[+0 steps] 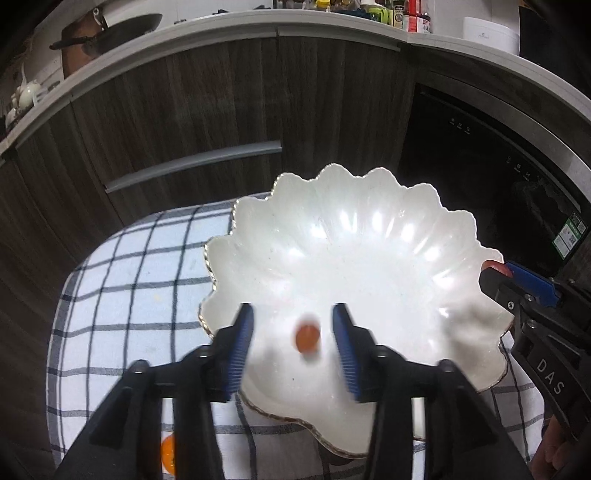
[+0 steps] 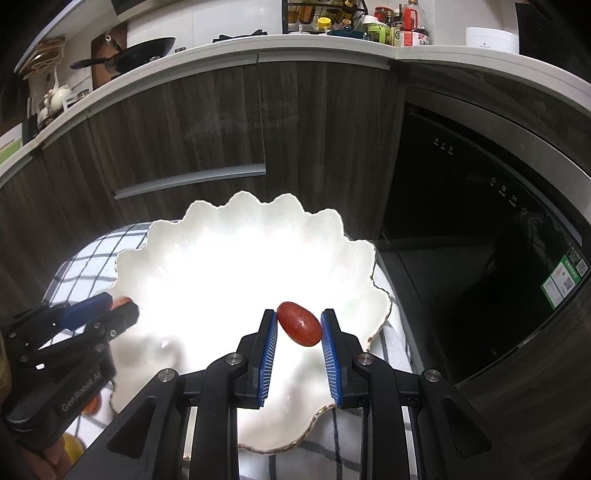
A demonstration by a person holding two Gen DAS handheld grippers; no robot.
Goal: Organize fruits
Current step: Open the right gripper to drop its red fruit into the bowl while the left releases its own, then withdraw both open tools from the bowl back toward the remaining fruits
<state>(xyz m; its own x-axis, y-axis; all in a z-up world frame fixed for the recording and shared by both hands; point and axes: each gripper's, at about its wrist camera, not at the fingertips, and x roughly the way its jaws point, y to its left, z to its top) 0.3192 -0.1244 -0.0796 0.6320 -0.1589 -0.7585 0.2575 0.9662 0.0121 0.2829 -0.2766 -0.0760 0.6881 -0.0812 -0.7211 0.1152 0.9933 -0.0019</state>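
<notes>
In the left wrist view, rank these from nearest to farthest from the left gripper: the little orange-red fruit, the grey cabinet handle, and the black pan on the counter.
From the left gripper:
1. Small orange-red fruit, blurred, between the open fingers over the white scalloped bowl.
2. Grey cabinet handle, beyond the bowl, upper left.
3. Black pan, on the counter, far upper left.

Black hand-held gripper [image 2: 298,334], blue ribbed pads [image 2: 269,354]

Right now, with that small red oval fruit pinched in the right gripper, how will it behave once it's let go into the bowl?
The small red oval fruit looks smooth and rounded, so it will probably roll on the glossy white scalloped bowl, likely towards its dished centre. It seems light.
</notes>
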